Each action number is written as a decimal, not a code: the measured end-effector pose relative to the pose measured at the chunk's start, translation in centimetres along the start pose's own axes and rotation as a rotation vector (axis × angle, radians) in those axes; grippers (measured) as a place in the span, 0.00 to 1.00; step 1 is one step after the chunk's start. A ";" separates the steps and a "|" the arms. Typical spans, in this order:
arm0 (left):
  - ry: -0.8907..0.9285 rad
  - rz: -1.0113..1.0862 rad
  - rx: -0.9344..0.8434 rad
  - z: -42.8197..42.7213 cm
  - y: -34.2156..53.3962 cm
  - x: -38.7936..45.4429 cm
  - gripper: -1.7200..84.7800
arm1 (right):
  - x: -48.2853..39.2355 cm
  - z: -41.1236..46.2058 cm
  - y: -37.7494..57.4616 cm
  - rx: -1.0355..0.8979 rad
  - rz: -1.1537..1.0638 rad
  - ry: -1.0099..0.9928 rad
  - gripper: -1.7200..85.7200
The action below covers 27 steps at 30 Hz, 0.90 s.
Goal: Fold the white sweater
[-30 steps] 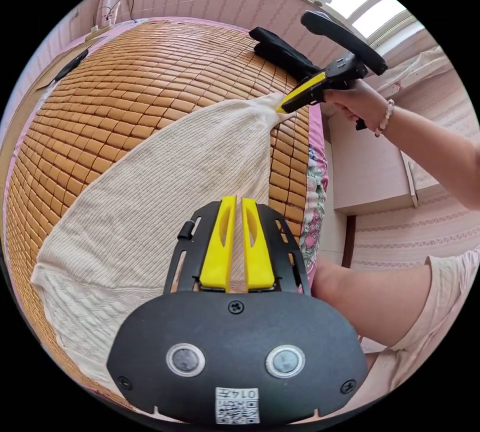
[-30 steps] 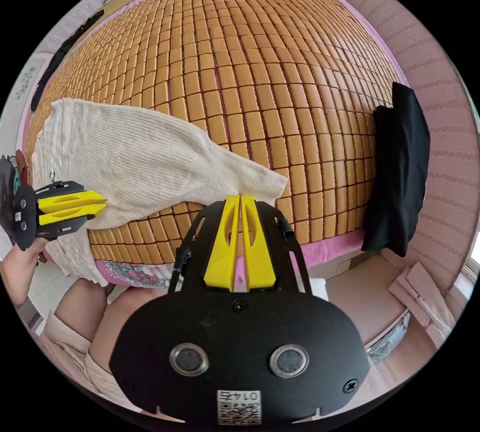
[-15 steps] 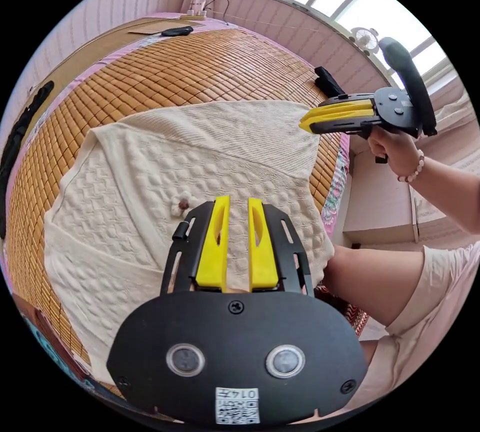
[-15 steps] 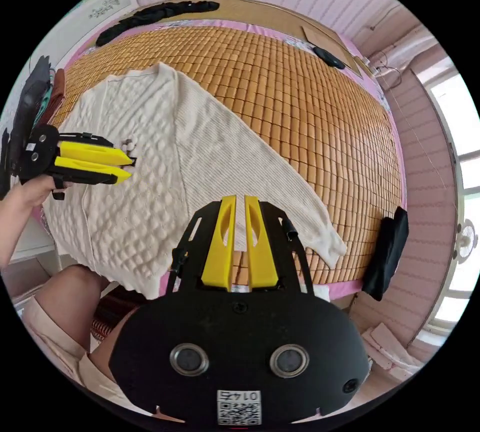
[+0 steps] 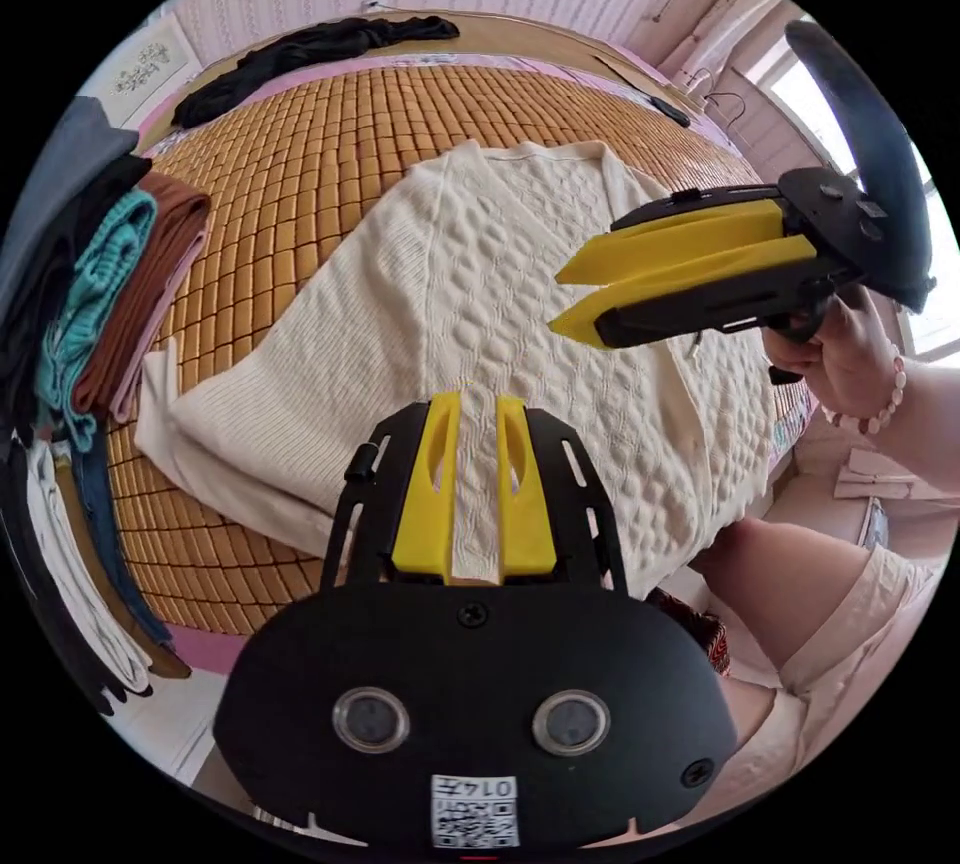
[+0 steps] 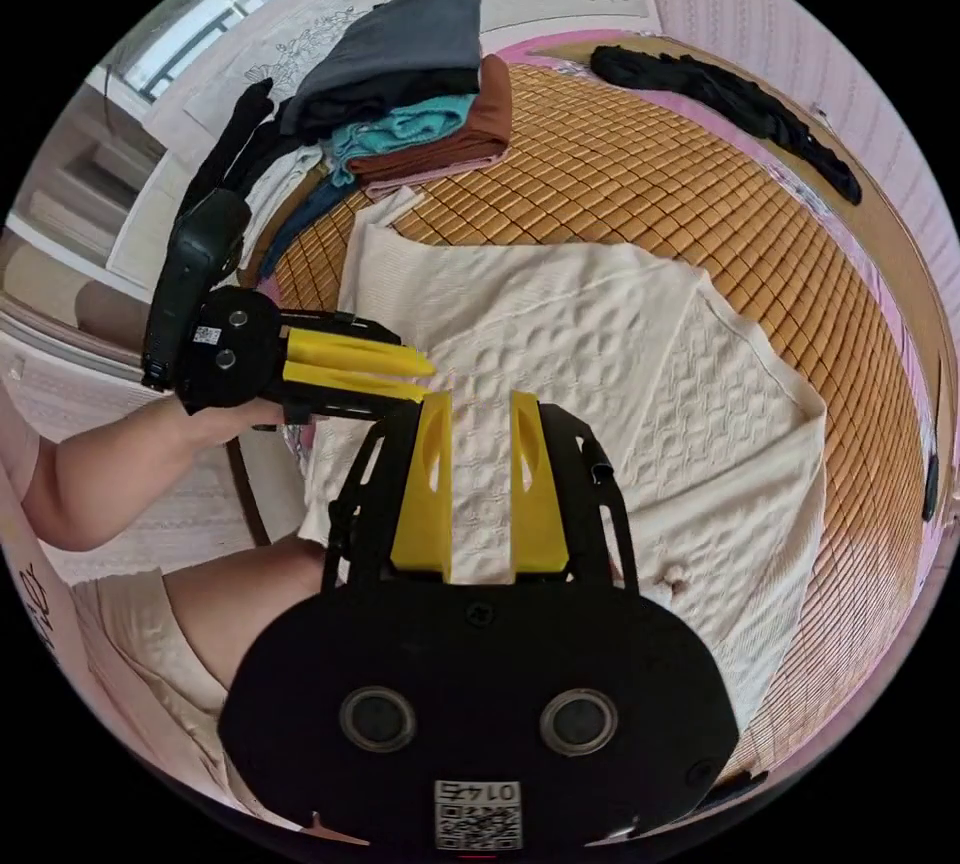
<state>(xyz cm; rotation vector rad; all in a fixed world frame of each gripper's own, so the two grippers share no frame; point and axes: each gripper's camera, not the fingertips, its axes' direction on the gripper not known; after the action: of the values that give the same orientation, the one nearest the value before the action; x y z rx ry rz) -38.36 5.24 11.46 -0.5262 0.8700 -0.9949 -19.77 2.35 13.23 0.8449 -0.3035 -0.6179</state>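
Observation:
The white sweater [image 5: 470, 284] lies spread on the bamboo mat [image 5: 300, 154], textured knit facing up, one ribbed sleeve reaching toward a pile of clothes. My left gripper [image 5: 477, 401] hovers open over its near hem with nothing between the jaws. The right gripper [image 5: 557, 302], held in a hand, floats open above the sweater's right half. In the right gripper view the sweater [image 6: 620, 354] lies beyond my right gripper [image 6: 478, 399], whose jaws stand apart and empty. The left gripper [image 6: 425, 379] is close beside it, slightly open.
A stack of folded clothes [image 5: 110, 304] sits at the mat's left end, also seen as grey, teal and brown layers [image 6: 420, 94]. A long black garment [image 5: 310, 44] lies along the far edge [image 6: 730, 99]. The person's leg [image 5: 790, 584] is against the bed's near side.
Both grippers were shut on the sweater, the right on a sleeve cuff; both have let go and now hang open above it. Both views have swung toward the clothes stack.

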 end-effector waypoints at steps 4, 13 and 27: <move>0.009 -0.086 0.019 -2.4 3.4 -4.8 0.09 | -3.5 3.1 -5.9 -0.018 -0.116 -0.029 0.12; -0.033 -0.306 0.108 -8.6 12.7 -15.8 0.07 | -10.3 9.2 -14.4 -0.090 -0.088 -0.078 0.12; -0.087 -0.453 0.163 -10.1 11.2 -27.3 0.10 | -15.6 12.0 -19.9 -0.086 -0.151 0.054 0.08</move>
<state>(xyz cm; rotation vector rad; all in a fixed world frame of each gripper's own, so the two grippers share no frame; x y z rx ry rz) -48.29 34.56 8.10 -0.6364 0.5951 -1.4309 -45.58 -5.29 5.33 0.8049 -0.1636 -0.7421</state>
